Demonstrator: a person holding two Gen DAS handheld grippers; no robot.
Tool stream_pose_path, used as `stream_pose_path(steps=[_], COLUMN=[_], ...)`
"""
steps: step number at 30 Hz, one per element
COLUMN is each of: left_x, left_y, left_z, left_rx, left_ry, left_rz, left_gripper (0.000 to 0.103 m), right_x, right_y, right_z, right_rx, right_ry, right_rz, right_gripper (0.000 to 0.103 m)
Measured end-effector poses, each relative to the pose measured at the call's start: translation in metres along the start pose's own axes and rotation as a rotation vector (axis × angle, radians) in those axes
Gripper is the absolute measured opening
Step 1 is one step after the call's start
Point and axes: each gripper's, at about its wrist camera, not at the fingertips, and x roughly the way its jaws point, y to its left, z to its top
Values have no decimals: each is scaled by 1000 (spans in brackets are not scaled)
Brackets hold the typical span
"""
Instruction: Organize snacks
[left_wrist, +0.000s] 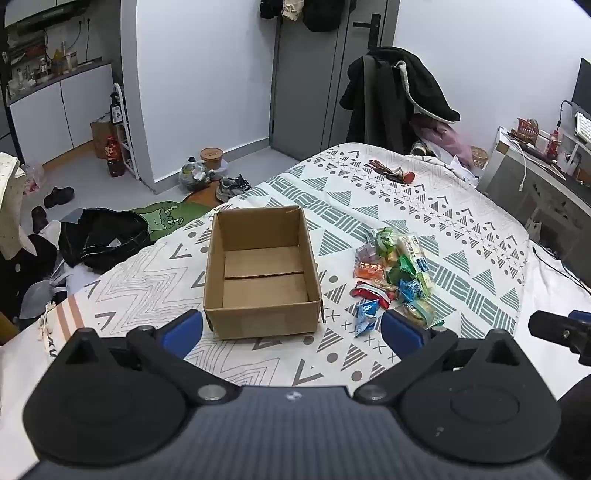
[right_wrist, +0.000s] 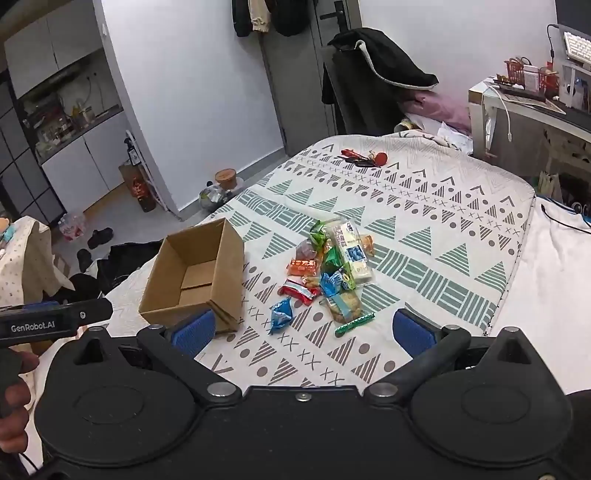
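The heap of bright wrapped snacks (right_wrist: 328, 273) lies on the patterned bedspread (right_wrist: 436, 236), right of the empty brown cardboard box (left_wrist: 260, 273). The right gripper (right_wrist: 306, 326), nearer, and the left gripper (left_wrist: 291, 330) both gape wide, holding nothing.

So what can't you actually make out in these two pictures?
- Snack pile: the wrapper print is too small and blurred to read in either view, and overlapping packets hide those beneath.
- Cardboard box: in the right wrist view its near wall hides part of the floor.
- Right gripper: only a tip shows at the left wrist view's right edge.
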Motion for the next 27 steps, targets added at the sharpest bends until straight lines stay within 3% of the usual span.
stream_pose_path(steps=[27], left_x=[-6], left_y=[-5], left_z=[-5], left_rx=[-4], left_ry=[2], left_rz=[-17], left_gripper=[102], right_x=[-5], right_y=[-4], right_z=[-13], right_rx=[-19], right_ry=[2], right_rz=[11], right_gripper=[103])
